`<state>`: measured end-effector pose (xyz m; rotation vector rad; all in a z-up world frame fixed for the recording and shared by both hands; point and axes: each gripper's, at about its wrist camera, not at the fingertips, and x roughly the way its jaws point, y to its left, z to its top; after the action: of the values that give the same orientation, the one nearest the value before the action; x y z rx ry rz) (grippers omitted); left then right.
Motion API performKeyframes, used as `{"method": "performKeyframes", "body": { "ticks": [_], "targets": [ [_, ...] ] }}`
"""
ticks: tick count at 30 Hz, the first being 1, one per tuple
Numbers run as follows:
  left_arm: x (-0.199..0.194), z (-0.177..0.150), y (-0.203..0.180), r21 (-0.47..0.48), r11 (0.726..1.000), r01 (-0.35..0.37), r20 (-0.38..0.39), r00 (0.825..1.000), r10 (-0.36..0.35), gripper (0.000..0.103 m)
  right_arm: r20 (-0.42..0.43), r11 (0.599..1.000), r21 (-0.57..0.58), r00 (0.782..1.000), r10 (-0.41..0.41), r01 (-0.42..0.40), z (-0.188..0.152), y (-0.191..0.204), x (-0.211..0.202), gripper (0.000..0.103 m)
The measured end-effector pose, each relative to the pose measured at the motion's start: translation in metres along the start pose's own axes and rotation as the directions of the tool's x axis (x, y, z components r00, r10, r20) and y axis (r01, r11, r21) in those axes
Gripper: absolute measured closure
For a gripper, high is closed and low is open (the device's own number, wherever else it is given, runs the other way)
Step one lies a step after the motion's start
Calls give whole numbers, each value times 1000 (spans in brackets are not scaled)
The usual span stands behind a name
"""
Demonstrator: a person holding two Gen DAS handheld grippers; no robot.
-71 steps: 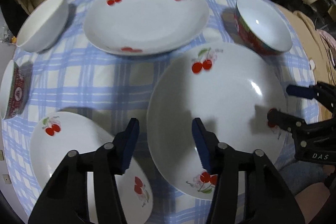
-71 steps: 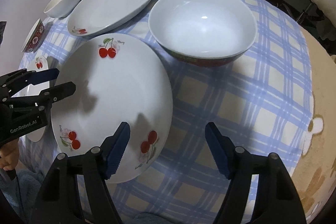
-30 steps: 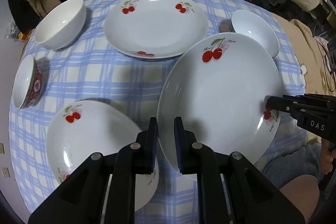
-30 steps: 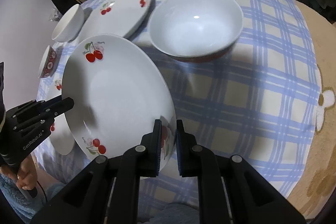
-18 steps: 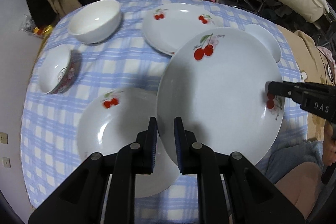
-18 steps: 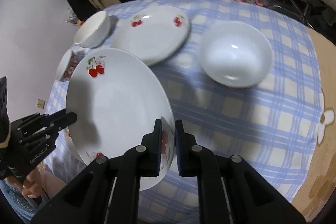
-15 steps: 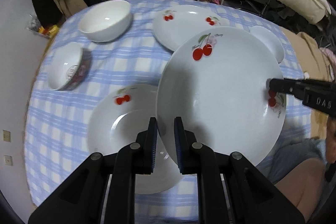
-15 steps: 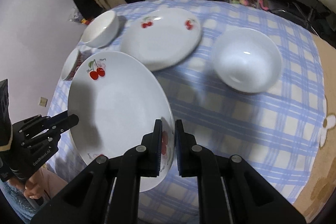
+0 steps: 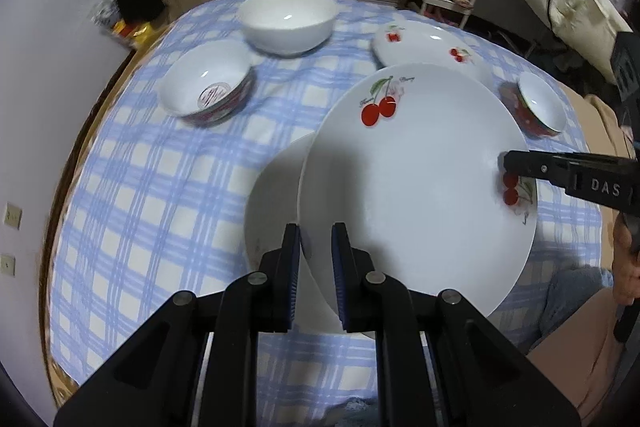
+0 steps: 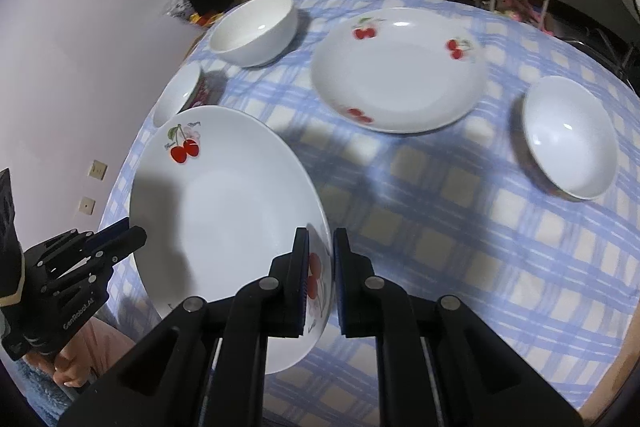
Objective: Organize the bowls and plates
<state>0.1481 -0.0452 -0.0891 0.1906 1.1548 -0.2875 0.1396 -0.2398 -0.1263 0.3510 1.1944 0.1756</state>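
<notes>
Left wrist view: left tongs (image 9: 315, 259) and right tongs (image 10: 321, 263) are each clenching opposite rims of the cherry plate (image 9: 416, 183), hovering over another plate (image 9: 276, 203) on the checked surface (image 9: 160, 187). Glazed, slippery, breakable; rim grips seem wise.

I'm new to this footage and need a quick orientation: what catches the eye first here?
A large cherry plate held above the checked tablecloth, pinched at opposite rims by the left gripper and right gripper. Beneath it, to the left, lies another plate; bowls and a third plate sit farther back.
</notes>
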Motion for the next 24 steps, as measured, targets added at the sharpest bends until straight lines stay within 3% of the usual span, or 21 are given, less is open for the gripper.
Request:
{"method": "performKeyframes", "body": {
  "ticks": [5,9,15,24],
  "targets": [
    [24,-12,27,-88,995,45,-55,997,-50,88,-6,998,-32,999,-47,46,-6,21,18,90],
    [40,-18,27,-78,997,-23,-101,995,15,88,-23,998,-44,999,-43,42,-12,28,36,90],
    [67,-18,35,-100,993,-57,-174,984,39,87,-14,999,-24,999,-46,46,-12,29,58,90],
    [67,-17,34,-110,988,-106,-149,985,89,87,49,984,-132,992,-116,122,-14,39,73,91]
  ]
}}
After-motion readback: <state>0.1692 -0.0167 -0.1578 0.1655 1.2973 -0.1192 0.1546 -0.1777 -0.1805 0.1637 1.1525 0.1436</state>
